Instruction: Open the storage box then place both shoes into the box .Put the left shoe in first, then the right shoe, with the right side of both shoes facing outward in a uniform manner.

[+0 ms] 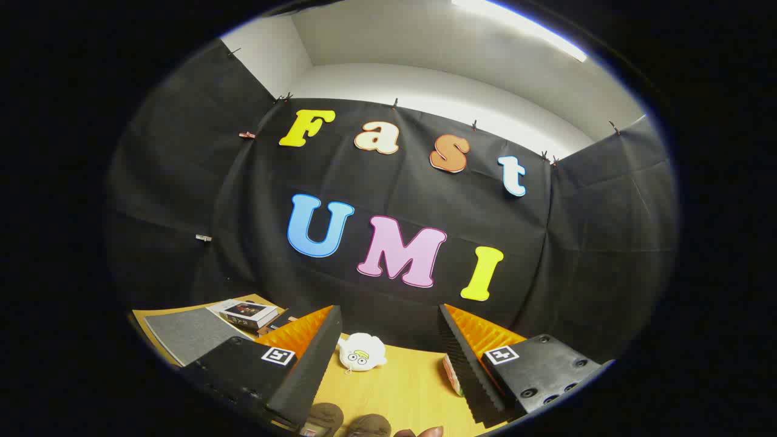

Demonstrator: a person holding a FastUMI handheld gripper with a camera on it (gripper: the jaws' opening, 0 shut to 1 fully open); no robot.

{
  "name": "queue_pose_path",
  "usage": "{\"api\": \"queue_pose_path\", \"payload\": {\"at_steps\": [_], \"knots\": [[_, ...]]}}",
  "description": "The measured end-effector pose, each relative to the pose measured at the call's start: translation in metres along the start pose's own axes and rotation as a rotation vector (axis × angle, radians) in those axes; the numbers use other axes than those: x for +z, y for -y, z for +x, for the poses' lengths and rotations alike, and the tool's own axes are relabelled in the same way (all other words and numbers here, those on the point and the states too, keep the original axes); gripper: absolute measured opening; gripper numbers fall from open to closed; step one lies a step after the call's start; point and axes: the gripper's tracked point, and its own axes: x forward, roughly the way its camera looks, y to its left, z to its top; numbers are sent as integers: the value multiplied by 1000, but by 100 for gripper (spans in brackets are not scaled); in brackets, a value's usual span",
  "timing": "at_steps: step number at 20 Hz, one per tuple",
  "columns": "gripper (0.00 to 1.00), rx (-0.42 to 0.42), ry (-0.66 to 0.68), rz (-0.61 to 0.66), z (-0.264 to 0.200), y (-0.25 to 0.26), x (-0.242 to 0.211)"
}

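The claw (390, 340) stands wide apart, its two ridged fingers splayed to either side with nothing held between them and no object touching either pad. Each finger carries a small square black-and-white marker on its outer block.

Between the fingers, on the pale yellow wooden tabletop (400, 388), lies a small white plush toy with cartoon eyes and a yellow tuft (362, 352). It sits nearer the left finger, close beside the inner edge of that finger but, as far as can be told, apart from it.

Just inside the right finger, a small flat object with red and green on its edge (452, 376) rests on the table, partly hidden by that finger; what it is cannot be told.

Below the gap between the fingers, nearest the camera, two rounded brown shapes (346, 422) show side by side. They may be the toes of the pair of shoes, though too little is visible to be sure. Beside them a fingertip of a person's hand (428, 432) peeks in.

Beyond the left finger, on the far part of the table, lie a flat grey mat (185, 334) and a dark-covered book (247, 313) with more dark items just beside it.
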Motion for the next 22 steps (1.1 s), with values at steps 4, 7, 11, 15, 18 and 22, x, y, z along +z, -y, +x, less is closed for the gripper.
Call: {"api": "queue_pose_path", "payload": {"at_steps": [4, 7, 11, 15, 18, 22], "knots": [[97, 8, -4, 7, -5, -7, 1], [97, 11, -3, -5, -4, -8, 2], [97, 17, -14, 8, -3, -10, -1], [97, 20, -19, 2, 1, -12, -5], [97, 29, -17, 3, 5, -14, -4], [97, 114, -58, 79, 12, -37, -14]]}}
